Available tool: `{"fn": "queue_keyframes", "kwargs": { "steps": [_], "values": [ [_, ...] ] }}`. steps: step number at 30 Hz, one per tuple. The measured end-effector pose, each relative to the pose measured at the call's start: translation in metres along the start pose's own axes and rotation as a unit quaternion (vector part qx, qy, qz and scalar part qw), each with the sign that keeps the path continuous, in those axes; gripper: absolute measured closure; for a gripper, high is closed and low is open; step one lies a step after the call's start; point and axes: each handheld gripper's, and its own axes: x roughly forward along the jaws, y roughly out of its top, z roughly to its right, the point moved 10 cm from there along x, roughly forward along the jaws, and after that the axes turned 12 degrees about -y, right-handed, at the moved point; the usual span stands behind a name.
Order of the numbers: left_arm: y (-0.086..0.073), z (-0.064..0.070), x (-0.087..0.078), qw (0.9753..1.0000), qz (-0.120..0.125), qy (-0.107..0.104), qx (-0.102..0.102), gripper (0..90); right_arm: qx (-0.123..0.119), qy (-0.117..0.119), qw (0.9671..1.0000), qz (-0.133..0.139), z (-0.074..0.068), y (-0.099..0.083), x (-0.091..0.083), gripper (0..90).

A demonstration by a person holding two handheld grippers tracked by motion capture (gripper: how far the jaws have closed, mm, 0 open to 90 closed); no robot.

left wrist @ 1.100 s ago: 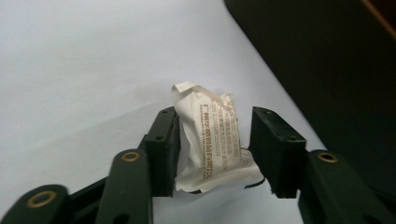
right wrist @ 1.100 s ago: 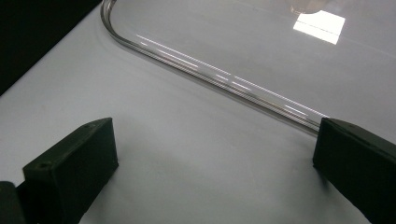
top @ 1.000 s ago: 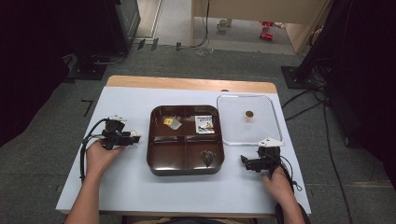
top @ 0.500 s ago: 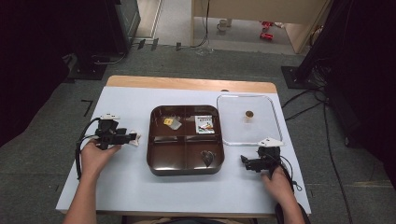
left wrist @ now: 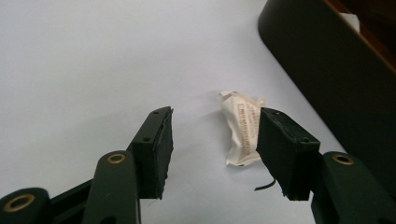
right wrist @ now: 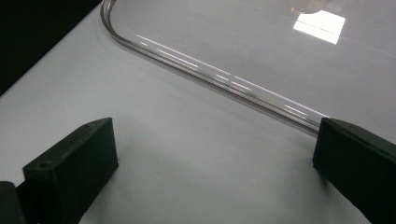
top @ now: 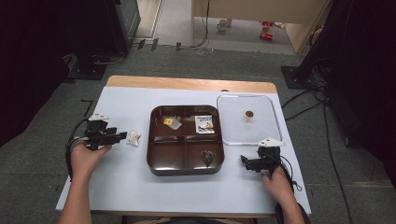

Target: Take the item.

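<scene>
While the white tabletop (top: 140, 186) carries a dark four-part tray (top: 185, 164) with a few items in its compartments and a clear lid (top: 275, 122) to its right, the small white sachet (top: 134, 137) lies outside the tray, just beside its left wall. Nothing is gripped yet, so picking it up and placing it remain. The left hand-held gripper (left wrist: 212, 140) stands spread around the crinkled, printed sachet, seemingly not touching. The right hand-held gripper (right wrist: 215, 163) rests spread near the lid's rim.
</scene>
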Motion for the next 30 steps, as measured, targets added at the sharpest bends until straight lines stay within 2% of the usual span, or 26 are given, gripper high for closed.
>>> {"fn": "queue_keyframes", "kwargs": {
  "steps": [8, 11, 12, 16, 24, 27, 30],
  "values": [
    [-0.006, -0.014, -0.005, 0.9998, -0.001, 0.01, -0.015, 45.5, -0.001, 0.0, 1.0, 0.0, 0.0, 0.0, 0.0, 0.0],
    [-0.012, -0.019, -0.003, 0.9996, -0.009, 0.003, -0.026, 45.7, 0.0, 0.0, 1.0, -0.001, 0.0, 0.0, 0.0, 0.0],
    [-0.017, -0.023, -0.002, 0.9994, -0.018, 0.004, -0.029, 45.7, 0.0, 0.0, 1.0, 0.0, 0.0, 0.0, 0.0, 0.0],
    [-0.019, -0.025, -0.003, 0.9992, -0.02, 0.0, -0.033, 45.6, 0.001, 0.0, 1.0, 0.0, 0.0, 0.0, 0.0, 0.0],
    [-0.027, -0.031, -0.003, 0.9993, -0.033, 0.01, -0.014, 43.8, 0.001, 0.0, 1.0, 0.0, 0.0, 0.0, 0.0, 0.0],
    [-0.031, -0.035, -0.003, 0.9991, -0.036, 0.012, -0.019, 43.9, 0.001, 0.0, 1.0, 0.0, 0.0, 0.0, 0.0, 0.0],
    [-0.031, -0.035, -0.004, 0.9993, -0.03, 0.003, -0.019, 44.1, 0.0, 0.0, 1.0, 0.0, 0.0, 0.0, 0.0, 0.0]
  ]
}}
